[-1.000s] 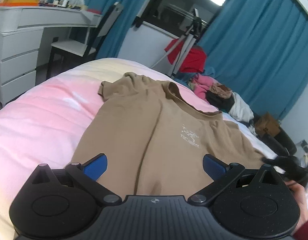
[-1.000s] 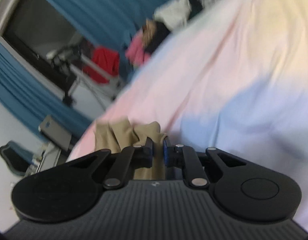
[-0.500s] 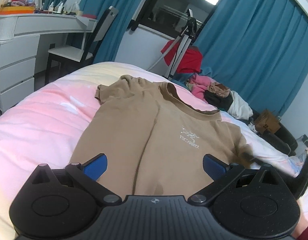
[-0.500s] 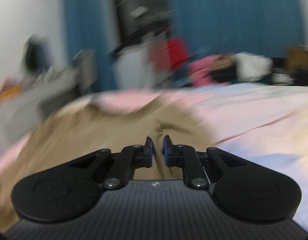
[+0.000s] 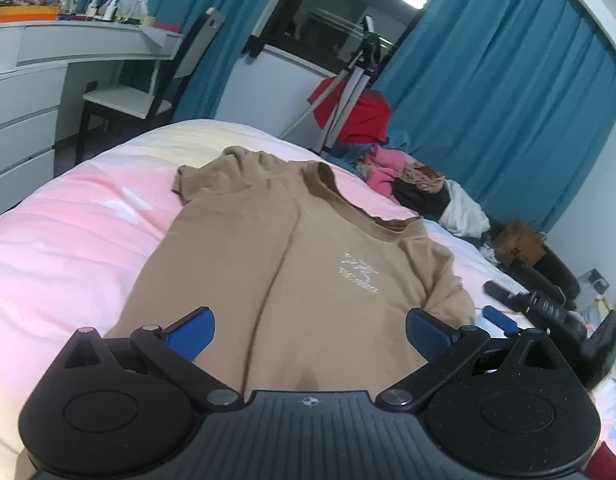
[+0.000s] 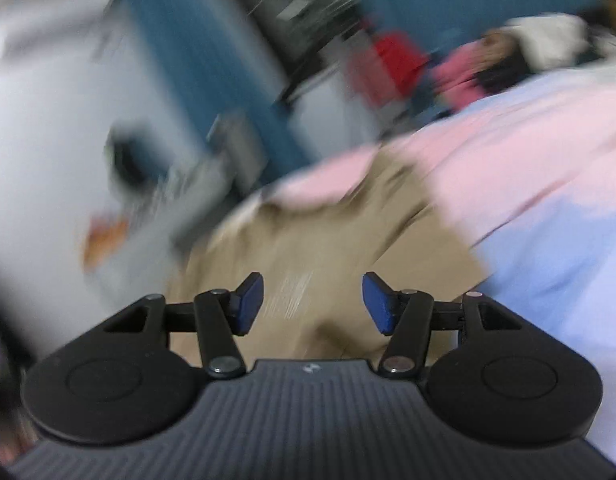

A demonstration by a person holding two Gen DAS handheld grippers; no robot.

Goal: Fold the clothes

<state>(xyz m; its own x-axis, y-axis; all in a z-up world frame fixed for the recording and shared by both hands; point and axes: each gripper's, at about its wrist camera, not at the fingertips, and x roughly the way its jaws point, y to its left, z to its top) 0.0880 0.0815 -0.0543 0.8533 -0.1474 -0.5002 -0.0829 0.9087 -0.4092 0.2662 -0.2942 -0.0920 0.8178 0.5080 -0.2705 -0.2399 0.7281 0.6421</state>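
1. So, tan shirt (image 5: 292,264) lies flat on the pink bed (image 5: 68,248), collar toward 1 o'clock.
2. Left gripper (image 5: 309,328) is spread wide over the hem, pinching nothing.
3. Right gripper (image 6: 312,300) has just been opening, pads off the cloth, nothing between them.

Dim ceiling light, fisheye warping, right view motion-blurred

Left wrist view looks low along the tan T-shirt (image 5: 292,264) toward 12 o'clock; right wrist view, blurred, shares it (image 6: 327,248) close.
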